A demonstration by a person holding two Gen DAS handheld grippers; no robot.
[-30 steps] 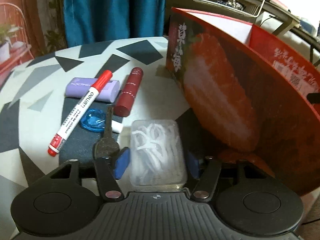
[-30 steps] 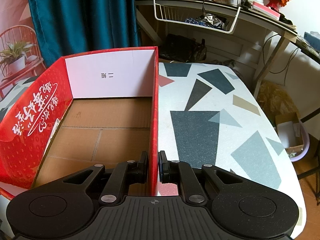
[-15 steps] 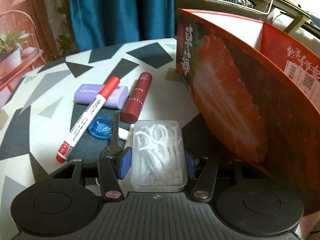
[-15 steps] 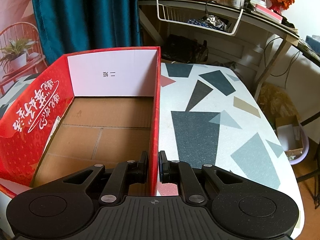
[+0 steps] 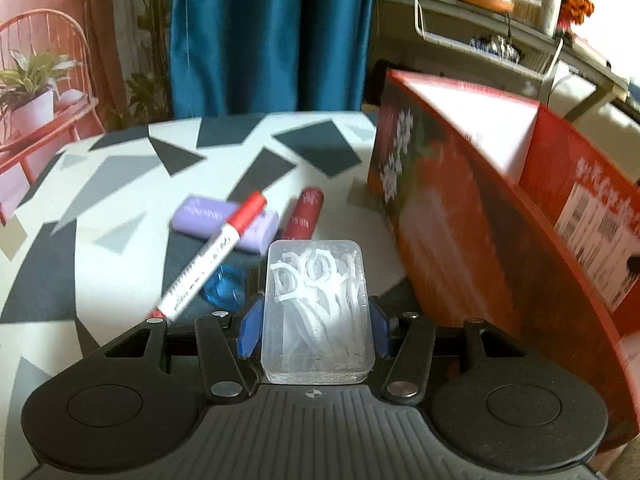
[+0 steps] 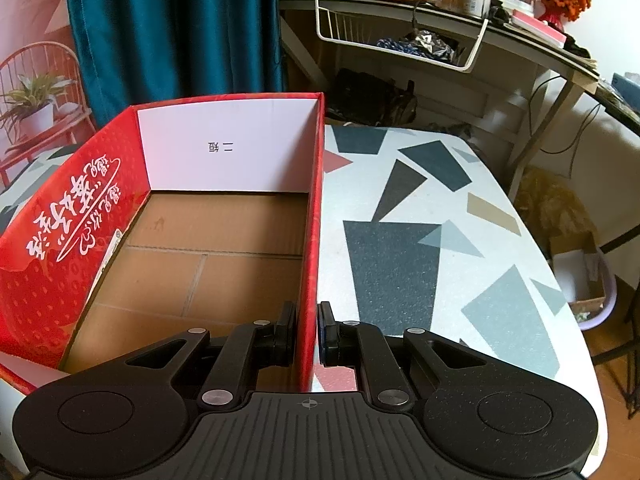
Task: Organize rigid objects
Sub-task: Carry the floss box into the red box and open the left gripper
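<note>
- A clear plastic box of white floss picks (image 5: 318, 308) is gripped between the blue pads (image 5: 249, 330) of the left gripper (image 5: 314, 330), raised above the patterned table (image 5: 100, 200).
- Slippage is judged possible, since the smooth walls are held only near the box's rear.
- The side wall of the red cardboard box (image 6: 310, 240) is clamped by the right gripper (image 6: 308, 332); tipping is risked if it is pulled.

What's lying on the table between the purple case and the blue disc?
The red-capped marker crosses that stretch diagonally, its cap end resting over the purple case and its barrel passing beside the blue disc. The left wrist view shows it.
</note>
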